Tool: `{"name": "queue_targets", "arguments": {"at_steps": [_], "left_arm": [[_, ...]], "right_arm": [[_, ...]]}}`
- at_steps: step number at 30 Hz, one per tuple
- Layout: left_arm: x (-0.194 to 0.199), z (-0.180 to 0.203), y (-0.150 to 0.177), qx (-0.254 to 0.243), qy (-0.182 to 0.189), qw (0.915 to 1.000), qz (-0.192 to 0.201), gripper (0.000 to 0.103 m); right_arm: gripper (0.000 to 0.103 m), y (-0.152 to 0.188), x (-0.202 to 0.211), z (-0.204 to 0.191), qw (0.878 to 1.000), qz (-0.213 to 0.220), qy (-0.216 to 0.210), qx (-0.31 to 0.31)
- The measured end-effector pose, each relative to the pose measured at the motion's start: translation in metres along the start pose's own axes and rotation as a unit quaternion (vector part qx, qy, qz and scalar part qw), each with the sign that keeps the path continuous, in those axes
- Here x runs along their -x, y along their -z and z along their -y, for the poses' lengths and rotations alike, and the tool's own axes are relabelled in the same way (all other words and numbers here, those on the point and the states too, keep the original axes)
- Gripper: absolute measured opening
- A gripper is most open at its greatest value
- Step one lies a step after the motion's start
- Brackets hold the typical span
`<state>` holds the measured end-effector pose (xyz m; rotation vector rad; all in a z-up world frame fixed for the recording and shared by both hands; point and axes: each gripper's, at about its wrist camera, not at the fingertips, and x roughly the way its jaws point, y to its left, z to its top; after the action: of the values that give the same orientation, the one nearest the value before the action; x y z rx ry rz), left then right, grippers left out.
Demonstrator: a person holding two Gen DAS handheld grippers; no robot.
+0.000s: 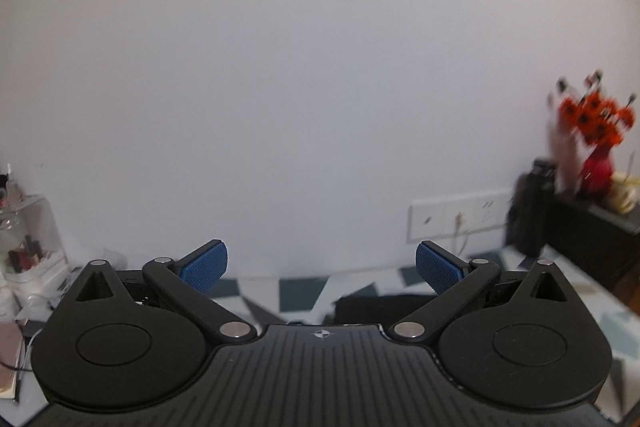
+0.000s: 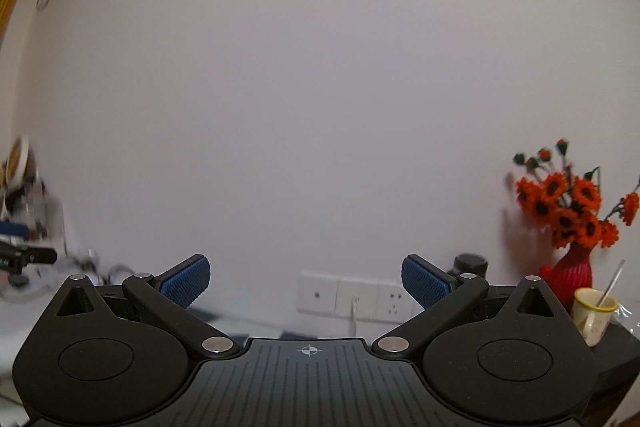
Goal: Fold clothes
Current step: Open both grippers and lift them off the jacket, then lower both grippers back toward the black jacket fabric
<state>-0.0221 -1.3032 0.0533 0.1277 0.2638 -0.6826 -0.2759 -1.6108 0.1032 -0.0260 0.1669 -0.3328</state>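
Both grippers are raised and aimed at a plain white wall, and nothing is held by either.

In the left wrist view, the left gripper is seen with its blue-padded fingers spread wide apart, the space between them empty. Just beyond and below the fingers, a dark garment is seen lying on a surface covered by a cloth with a blue, grey and white geometric pattern; only a low strip of the garment shows above the gripper body, so its shape cannot be told. On the far wall to the right a row of white sockets is mounted, and further right a red vase of orange flowers is set on a dark cabinet.

In the right wrist view, the right gripper is likewise held with its fingers parted wide and empty. The garment is not seen here. A yellow-rimmed cup is placed just beside the vase.
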Motion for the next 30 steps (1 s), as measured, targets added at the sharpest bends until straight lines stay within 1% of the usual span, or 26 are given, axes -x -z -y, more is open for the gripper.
{"name": "queue_targets", "arguments": {"at_steps": [2,4,6,9,11,14,16,17,19,22,24,25,26,27,28,29,30], "left_arm": [[-0.023,0.004,0.012,-0.001,-0.012,0.9996,-0.026,0.103],[-0.046,0.016,0.024,-0.004,-0.021,0.9984,-0.052,0.103],[-0.068,0.030,0.039,-0.014,-0.022,0.9975,-0.065,0.103],[-0.097,0.055,0.064,-0.025,-0.010,0.9963,-0.081,0.103],[-0.112,0.068,0.081,-0.026,-0.001,0.9952,-0.094,0.103],[-0.129,0.084,0.105,-0.026,0.009,0.9927,-0.118,0.103],[-0.141,0.094,0.121,-0.023,0.012,0.9897,-0.141,0.103],[-0.146,0.099,0.129,-0.021,0.014,0.9880,-0.152,0.103],[-0.149,0.100,0.139,-0.005,0.029,0.9857,-0.166,0.103],[-0.151,0.098,0.150,0.027,0.054,0.9819,-0.179,0.103],[-0.152,0.097,0.155,0.039,0.065,0.9793,-0.188,0.103],[-0.153,0.099,0.158,0.039,0.069,0.9785,-0.191,0.103],[-0.153,0.100,0.161,0.040,0.072,0.9776,-0.194,0.103],[-0.152,0.103,0.163,0.028,0.069,0.9791,-0.189,0.103],[-0.152,0.107,0.164,0.014,0.066,0.9806,-0.184,0.103],[-0.153,0.108,0.166,0.006,0.064,0.9806,-0.185,0.103],[-0.154,0.110,0.167,-0.001,0.064,0.9805,-0.186,0.103]], "right_arm": [[0.102,0.009,-0.023,0.001,1.000,-0.021,-0.003,0.005],[0.102,0.016,-0.052,0.003,0.999,-0.035,-0.002,0.006],[0.102,0.024,-0.082,0.004,0.999,-0.039,0.001,0.009],[0.102,0.041,-0.125,0.006,0.999,-0.050,0.005,0.007],[0.102,0.065,-0.154,0.006,0.997,-0.077,-0.001,-0.004],[0.102,0.110,-0.180,-0.003,0.992,-0.125,-0.020,-0.009],[0.102,0.141,-0.192,-0.012,0.986,-0.164,-0.035,0.013],[0.102,0.153,-0.195,-0.015,0.984,-0.175,-0.041,0.020],[0.102,0.175,-0.200,-0.020,0.979,-0.195,-0.055,0.033],[0.102,0.198,-0.198,-0.027,0.976,-0.201,-0.075,0.035],[0.100,0.202,-0.197,-0.025,0.976,-0.205,-0.070,0.030],[0.098,0.205,-0.195,-0.020,0.976,-0.205,-0.071,0.027],[0.085,0.208,-0.192,-0.015,0.976,-0.206,-0.073,0.024],[0.066,0.208,-0.187,-0.009,0.976,-0.205,-0.076,0.018],[0.058,0.208,-0.182,-0.003,0.975,-0.205,-0.079,0.011],[0.042,0.208,-0.179,0.005,0.976,-0.204,-0.073,-0.003],[0.029,0.209,-0.175,0.013,0.977,-0.203,-0.067,-0.017]]}}
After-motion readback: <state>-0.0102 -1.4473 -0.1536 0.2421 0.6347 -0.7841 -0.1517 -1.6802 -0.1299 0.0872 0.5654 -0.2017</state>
